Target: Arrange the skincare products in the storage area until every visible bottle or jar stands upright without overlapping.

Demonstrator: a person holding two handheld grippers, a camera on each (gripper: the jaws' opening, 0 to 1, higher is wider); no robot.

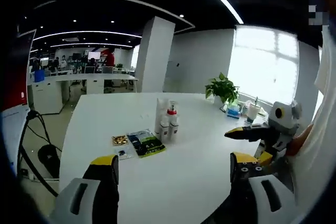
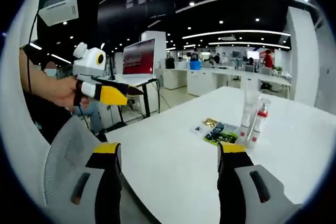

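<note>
Fingers of the left gripper [image 1: 173,174] spread wide, nothing between them, held above the near edge of the white counter [image 1: 184,182]. Right gripper [image 2: 167,161] fingers also wide apart, holding nothing, over the counter edge. Skincare bottles [image 1: 166,121] stand upright in a tight cluster mid-counter, one with a red collar. Flat packets [image 1: 139,144] lie just beside them. Potted plant [image 1: 223,88] sits far back by the window.
</note>
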